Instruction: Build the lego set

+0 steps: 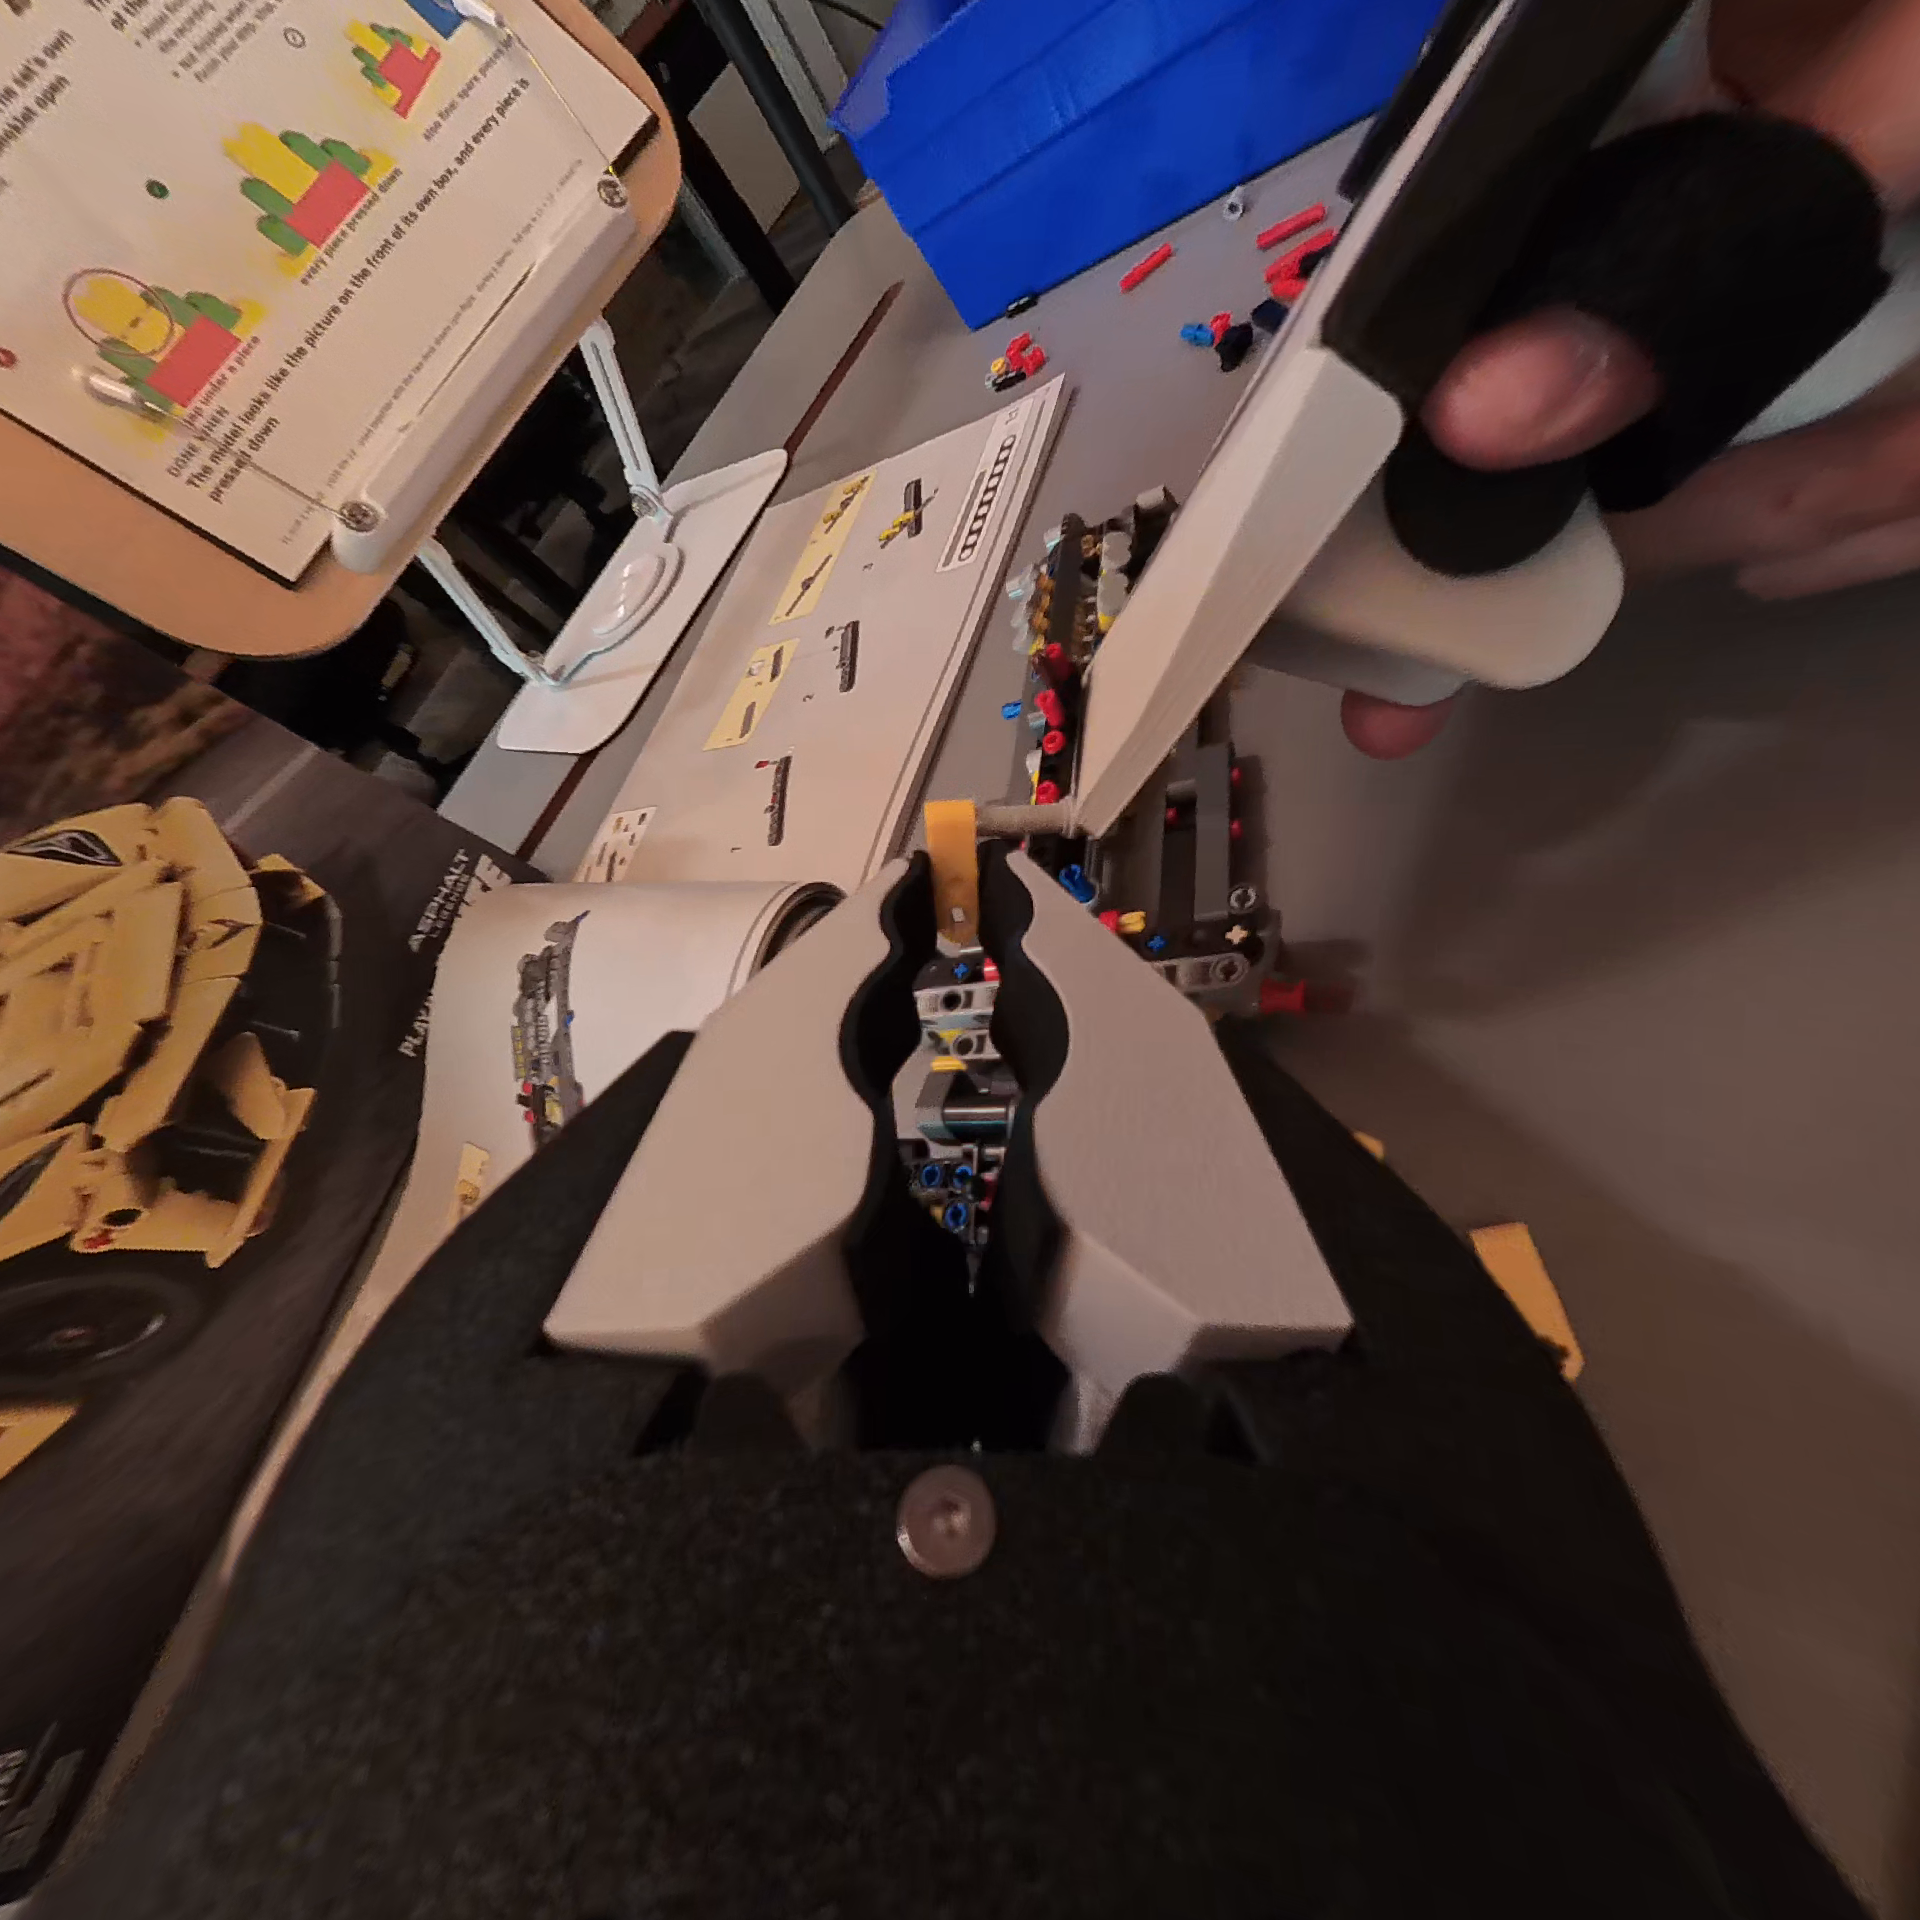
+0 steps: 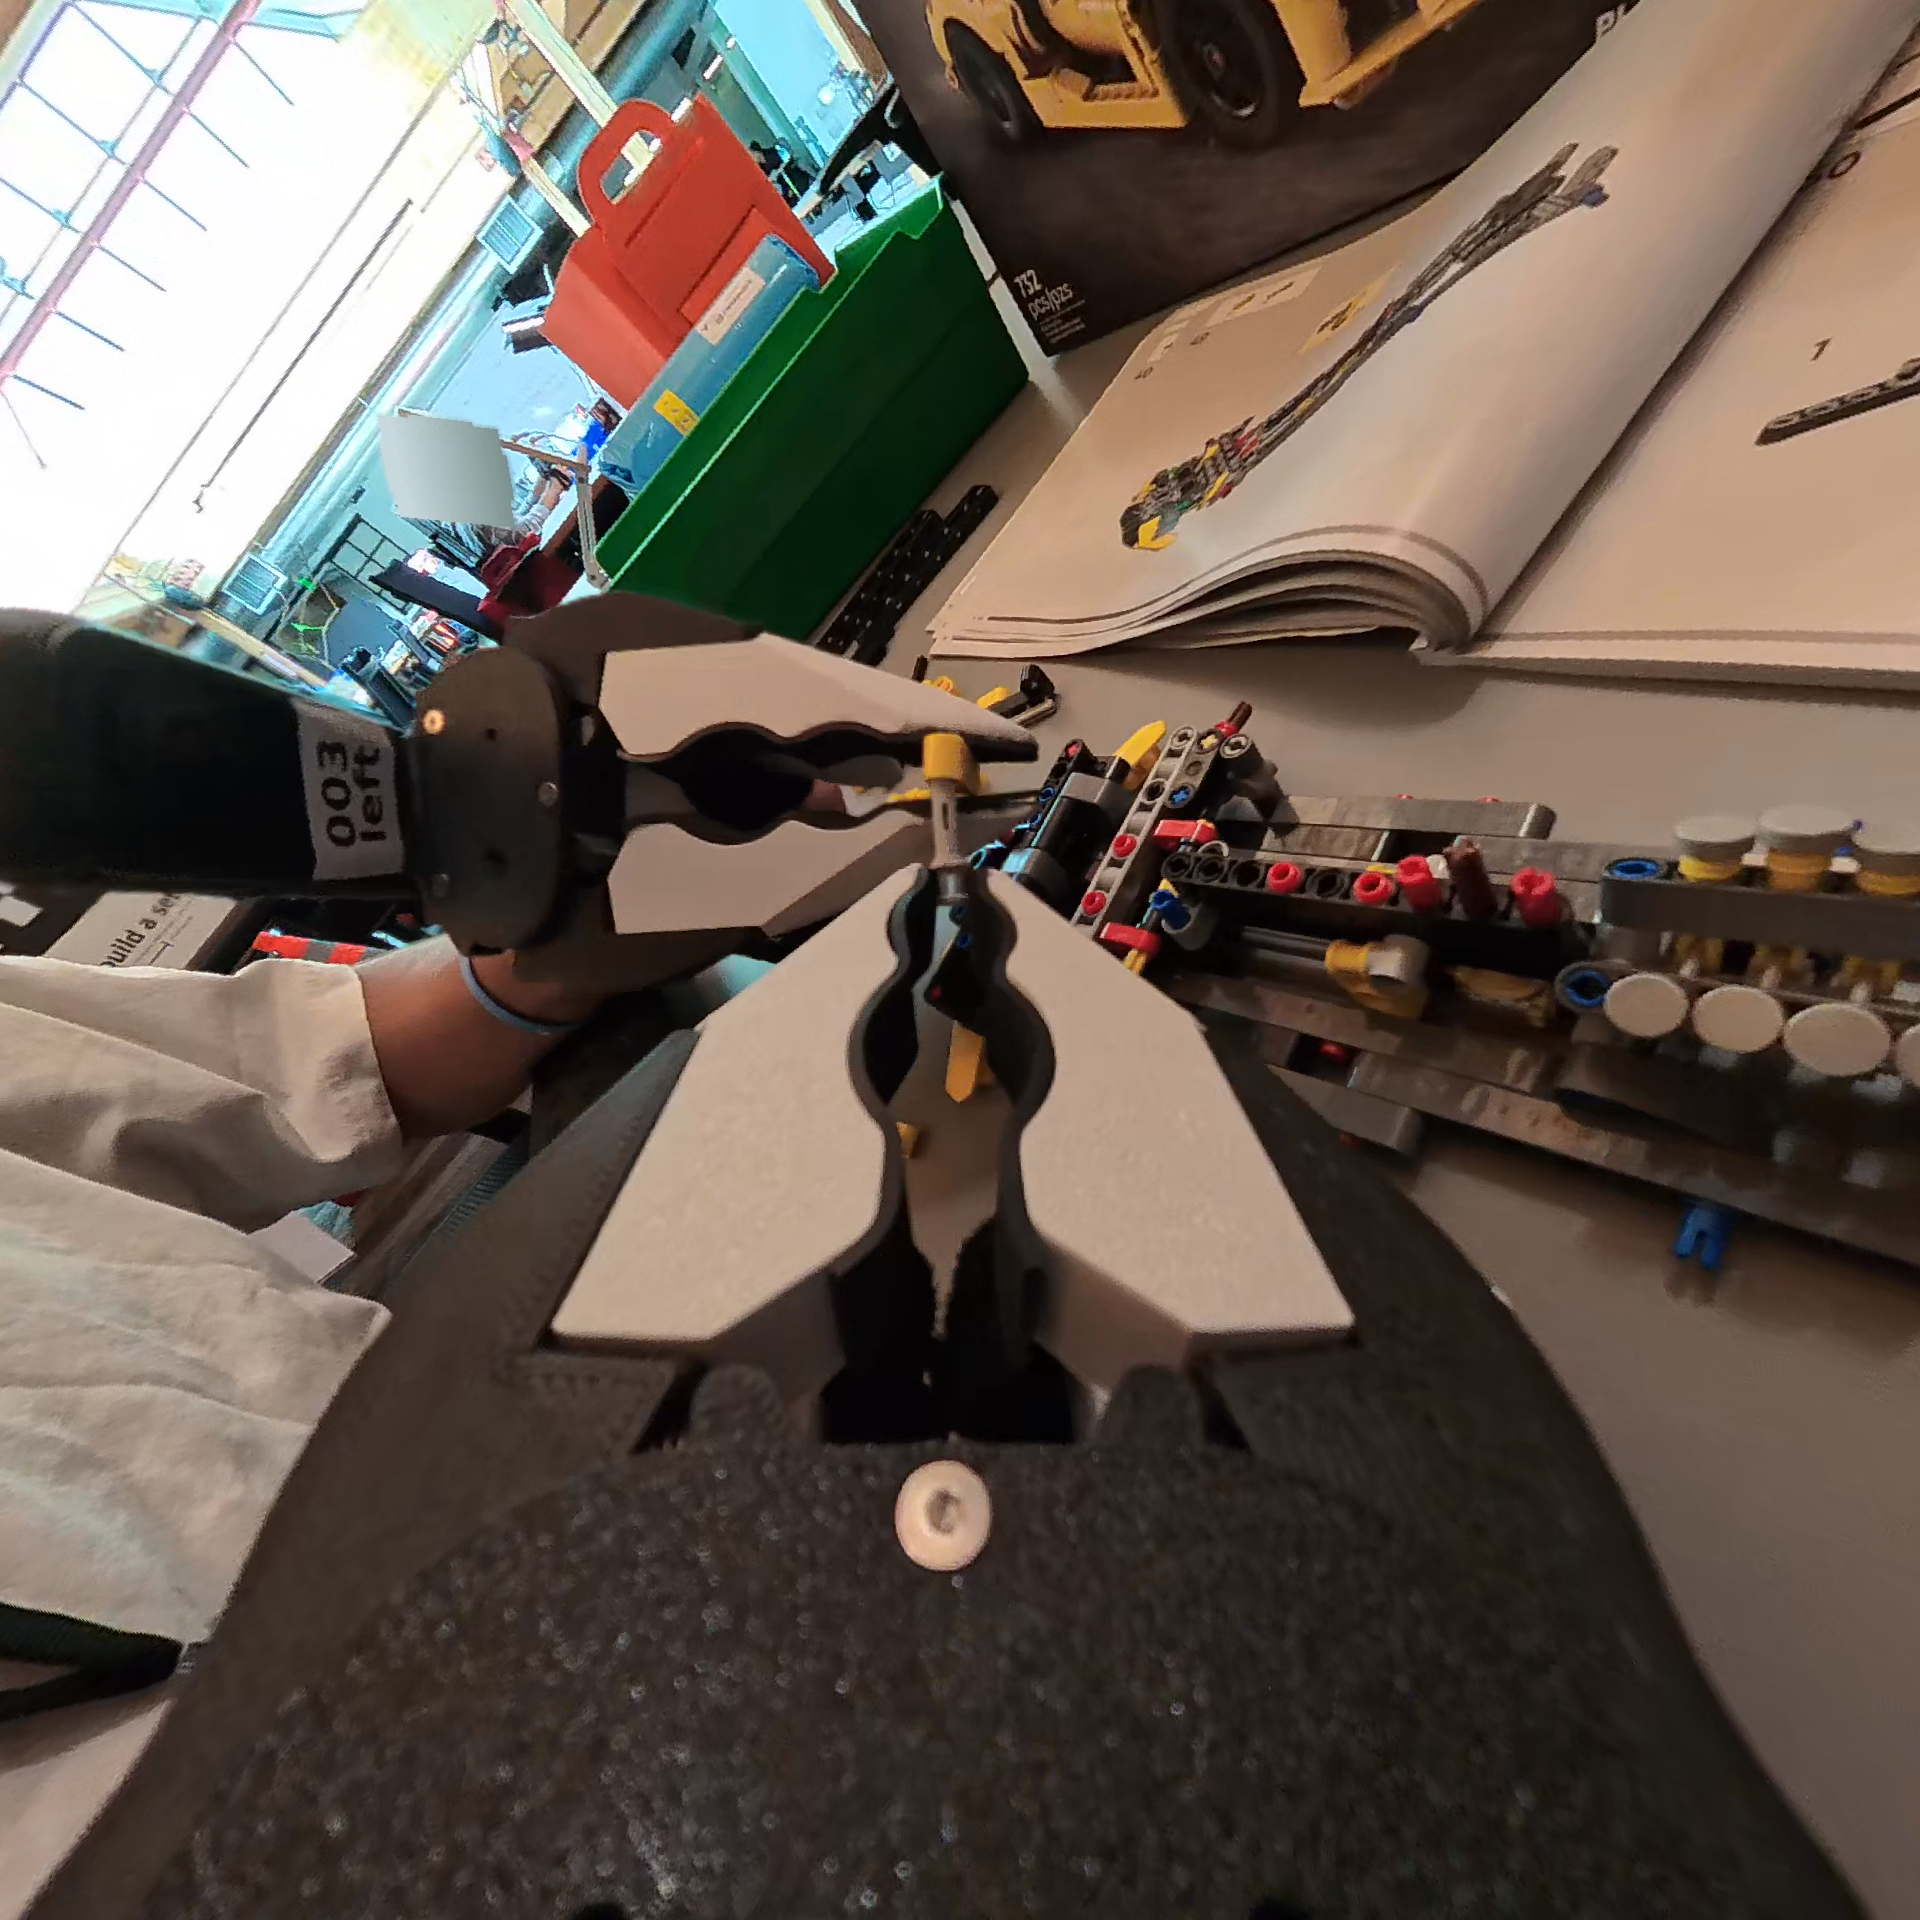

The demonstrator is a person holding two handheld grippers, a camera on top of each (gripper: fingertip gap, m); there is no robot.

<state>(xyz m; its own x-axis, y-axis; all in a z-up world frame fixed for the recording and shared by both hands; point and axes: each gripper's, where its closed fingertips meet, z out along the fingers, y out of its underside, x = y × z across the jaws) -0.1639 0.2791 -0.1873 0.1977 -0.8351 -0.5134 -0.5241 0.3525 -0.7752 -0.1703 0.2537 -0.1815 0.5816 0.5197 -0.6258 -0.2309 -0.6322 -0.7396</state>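
My left gripper (image 1: 958, 868) is shut on a small yellow connector piece (image 1: 950, 826), held just above the near end of the grey and black lego chassis (image 1: 1195, 862). A short grey axle (image 1: 1023, 821) sticks out of the yellow piece to the right, into the tip of my right gripper (image 1: 1086, 821). In the right wrist view my right gripper (image 2: 954, 878) is shut on that axle (image 2: 948, 831). The axle points up into the yellow piece (image 2: 948, 756), which the left gripper (image 2: 977, 790) holds from the left. The chassis (image 2: 1455, 935) lies on the table behind.
An open instruction booklet (image 1: 831, 644) (image 2: 1351, 416) lies beside the chassis, with the set's box (image 1: 156, 1039) past it. Loose red, blue and black pins (image 1: 1278, 260) lie by a blue bin (image 1: 1091, 135). Black beams (image 2: 914, 561) lie before a green bin (image 2: 831, 416). A picture board (image 1: 260, 260) stands on a white stand. Left and right tips are no more than a few centimetres apart.
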